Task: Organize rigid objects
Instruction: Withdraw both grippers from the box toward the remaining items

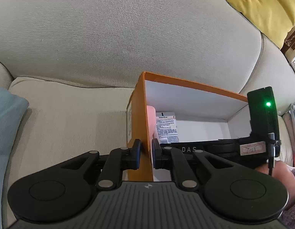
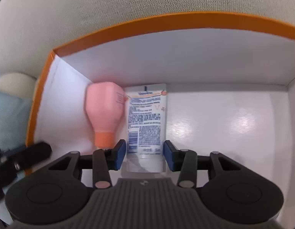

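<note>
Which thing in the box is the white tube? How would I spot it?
Find the orange box with white insides, sitting on the beige sofa. Two things lie side by side against its far wall. The white tube is the flat one covered in blue print, between the right gripper's fingers; its neighbour, the pink bottle, is plain with an orange cap.

left gripper (image 1: 146, 157) — black linkage arms, silver pivot pins, blue pads, ribbed grey base | right gripper (image 2: 144, 155) — same build; side view shows "DAS" lettering, black module with green LED, cable | hand (image 1: 284, 179) — bare skin, fuzzy mauve sleeve
</note>
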Demonstrator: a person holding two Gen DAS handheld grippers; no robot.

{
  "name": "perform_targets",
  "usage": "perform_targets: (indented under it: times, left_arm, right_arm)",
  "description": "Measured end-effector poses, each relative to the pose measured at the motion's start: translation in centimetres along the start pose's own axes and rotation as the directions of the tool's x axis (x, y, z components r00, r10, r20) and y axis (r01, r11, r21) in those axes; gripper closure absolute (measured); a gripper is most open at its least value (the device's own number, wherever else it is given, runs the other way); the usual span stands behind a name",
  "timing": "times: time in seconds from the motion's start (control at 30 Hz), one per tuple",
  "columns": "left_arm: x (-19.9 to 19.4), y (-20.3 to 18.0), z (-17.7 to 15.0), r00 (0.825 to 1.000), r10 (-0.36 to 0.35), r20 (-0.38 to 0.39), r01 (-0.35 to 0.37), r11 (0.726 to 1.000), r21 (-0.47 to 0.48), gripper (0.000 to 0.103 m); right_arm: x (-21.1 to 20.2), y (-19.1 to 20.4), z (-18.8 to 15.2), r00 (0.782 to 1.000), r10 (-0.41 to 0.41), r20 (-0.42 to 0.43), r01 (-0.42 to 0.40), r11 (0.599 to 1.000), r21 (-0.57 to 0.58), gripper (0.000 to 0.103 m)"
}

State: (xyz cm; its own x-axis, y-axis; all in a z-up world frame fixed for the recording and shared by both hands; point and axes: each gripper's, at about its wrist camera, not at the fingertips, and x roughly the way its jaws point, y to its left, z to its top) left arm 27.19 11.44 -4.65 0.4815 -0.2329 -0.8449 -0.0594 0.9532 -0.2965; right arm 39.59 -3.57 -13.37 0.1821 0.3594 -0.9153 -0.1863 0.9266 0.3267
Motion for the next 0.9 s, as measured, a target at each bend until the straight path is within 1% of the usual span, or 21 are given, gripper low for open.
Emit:
perform_targets:
  times: [0.13, 0.17, 0.27, 0.37, 0.4, 0.47, 0.53, 0.57, 0.67, 0.73, 0.77, 0.8, 0.9]
  left_arm:
    - [-1.6, -0.3, -0.8, 0.999, 0.020, 0.028, -0.020, 1.000, 0.016, 0.091]
    - [-2.0, -0.5, -1.1, 0.999, 0.024, 0.038, -0.025, 1.000, 0.019, 0.091]
    - [-3.6, -1.3, -2.3, 0.997, 0.019, 0.080, -0.021, 0.999, 0.025, 0.091]
    - [-5.4, -2.5, -3.5, 0.992, 0.014, 0.123, -0.018, 0.999, 0.035, 0.091]
    - [-6.1, -2.9, -3.9, 0.991, 0.011, 0.137, -0.017, 0.999, 0.041, 0.091]
    - [-7.5, -3.6, -4.9, 0.987, -0.003, 0.162, -0.005, 0.999, 0.049, 0.091]
    - [-8.7, -4.3, -5.9, 0.985, -0.023, 0.170, 0.015, 0.999, 0.050, 0.091]
    - [-9.2, -4.5, -6.3, 0.985, -0.031, 0.167, 0.024, 0.999, 0.044, 0.091]
    - [-9.6, -5.0, -8.0, 0.990, -0.037, 0.138, 0.033, 0.999, 0.029, 0.091]
    - [-9.5, -5.2, -9.4, 0.992, -0.049, 0.113, 0.046, 0.999, 0.029, 0.091]
    - [-9.3, -5.3, -10.2, 0.994, -0.054, 0.096, 0.053, 0.998, 0.019, 0.091]
    - [-9.2, -5.3, -10.8, 0.995, -0.060, 0.084, 0.059, 0.998, 0.007, 0.091]
    - [-8.4, -5.0, -12.9, 0.997, -0.068, 0.037, 0.070, 0.996, -0.053, 0.091]
  right_arm:
    - [-1.1, 0.2, -0.7, 0.999, -0.037, 0.031, 0.038, 0.999, -0.036, 0.054]
    - [-0.9, 0.9, -0.7, 0.998, -0.043, 0.044, 0.045, 0.998, -0.042, 0.053]
    - [-3.2, 0.9, -1.2, 0.996, -0.045, 0.072, 0.050, 0.997, -0.061, 0.053]
    - [-5.7, 1.5, -3.0, 0.991, -0.051, 0.121, 0.064, 0.993, -0.102, 0.053]
    - [-5.8, 3.0, -3.8, 0.989, -0.049, 0.142, 0.065, 0.992, -0.110, 0.053]
    - [-8.4, 3.0, -6.2, 0.982, -0.022, 0.190, 0.046, 0.991, -0.123, 0.053]
    - [-10.2, 2.8, -7.9, 0.973, 0.004, 0.230, 0.027, 0.991, -0.133, 0.053]
    - [-11.0, 2.7, -8.3, 0.969, 0.015, 0.246, 0.021, 0.990, -0.143, 0.053]
    - [-13.2, 2.6, -11.4, 0.953, 0.035, 0.299, 0.019, 0.984, -0.175, 0.053]
    - [-14.5, 2.4, -13.5, 0.943, 0.037, 0.331, 0.028, 0.982, -0.188, 0.053]
    - [-14.5, 2.4, -14.4, 0.938, 0.036, 0.344, 0.032, 0.981, -0.192, 0.053]
    - [-15.5, 2.2, -15.4, 0.935, 0.036, 0.354, 0.035, 0.981, -0.192, 0.053]
    - [-16.1, 1.2, -18.0, 0.932, 0.030, 0.360, 0.032, 0.986, -0.166, 0.053]
